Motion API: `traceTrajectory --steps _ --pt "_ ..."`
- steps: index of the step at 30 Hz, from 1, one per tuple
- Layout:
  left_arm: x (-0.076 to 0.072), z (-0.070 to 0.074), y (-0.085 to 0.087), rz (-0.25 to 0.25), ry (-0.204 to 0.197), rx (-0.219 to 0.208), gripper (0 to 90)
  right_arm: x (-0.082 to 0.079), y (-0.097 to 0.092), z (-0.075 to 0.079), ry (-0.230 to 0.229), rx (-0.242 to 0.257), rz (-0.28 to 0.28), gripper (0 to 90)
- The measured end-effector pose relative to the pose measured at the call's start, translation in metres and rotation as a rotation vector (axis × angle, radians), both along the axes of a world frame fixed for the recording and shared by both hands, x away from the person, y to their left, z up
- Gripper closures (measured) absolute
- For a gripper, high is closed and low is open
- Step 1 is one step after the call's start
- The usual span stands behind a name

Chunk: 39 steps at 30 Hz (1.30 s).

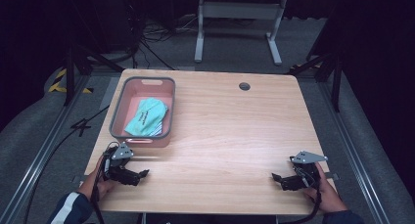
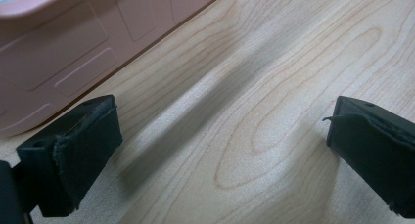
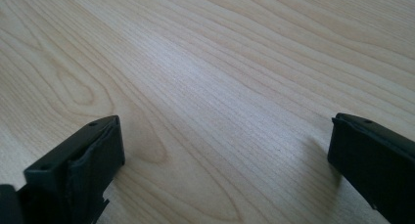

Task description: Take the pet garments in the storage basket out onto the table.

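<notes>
Faintly, dark unreadable writing crosses the teal cloth in the pink bin.

**Pink Bin With Folded Cloth Sat at Table's Far Left**

A light wooden table carried a pink bin with a grey rim near its far left corner, running along the left edge. Inside the bin lay a folded teal cloth with a striped edge. A round dark cable hole was set near the table's far edge, right of centre. Beyond the far edge, a white frame stood on grey carpet, with black cables strewn to its left. Yellow-and-black tape marked the floor off the left edge.
</notes>
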State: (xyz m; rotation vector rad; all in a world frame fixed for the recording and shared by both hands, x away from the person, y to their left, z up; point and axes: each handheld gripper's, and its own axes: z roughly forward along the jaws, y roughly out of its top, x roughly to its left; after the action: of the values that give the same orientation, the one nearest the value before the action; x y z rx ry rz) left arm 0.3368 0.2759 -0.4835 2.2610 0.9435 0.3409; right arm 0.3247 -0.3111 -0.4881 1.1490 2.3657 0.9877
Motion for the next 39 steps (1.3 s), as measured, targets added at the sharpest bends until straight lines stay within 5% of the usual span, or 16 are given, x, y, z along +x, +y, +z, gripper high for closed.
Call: traceTrajectory --steps 11,13,14,18,22,27,39 --pt "-0.001 0.000 0.000 0.000 0.001 0.002 0.0 0.000 0.000 0.000 0.000 -0.001 -0.001 0.4" --pt "-0.003 0.002 0.002 -0.026 0.003 0.008 6.8 0.000 0.000 0.000 0.001 0.000 -0.001 0.4" --pt "-0.006 0.004 0.006 -0.077 0.000 0.002 6.8 0.000 0.000 0.000 0.000 -0.001 0.000 0.4" --pt "-0.008 0.007 0.010 -0.008 0.000 0.021 15.8 0.000 0.000 0.000 0.000 -0.001 0.000 0.4" --pt "-0.009 0.011 0.009 -0.019 -0.011 0.062 18.0 0.000 0.000 0.000 0.000 0.000 -0.001 0.4" --pt "-0.015 0.020 0.014 -0.034 -0.028 0.029 20.2 0.000 0.000 0.000 0.000 -0.001 -0.001 0.4" --pt "-0.027 0.046 0.019 -0.038 -0.070 0.036 26.4 0.000 0.000 0.000 0.000 -0.001 -0.002 0.4"
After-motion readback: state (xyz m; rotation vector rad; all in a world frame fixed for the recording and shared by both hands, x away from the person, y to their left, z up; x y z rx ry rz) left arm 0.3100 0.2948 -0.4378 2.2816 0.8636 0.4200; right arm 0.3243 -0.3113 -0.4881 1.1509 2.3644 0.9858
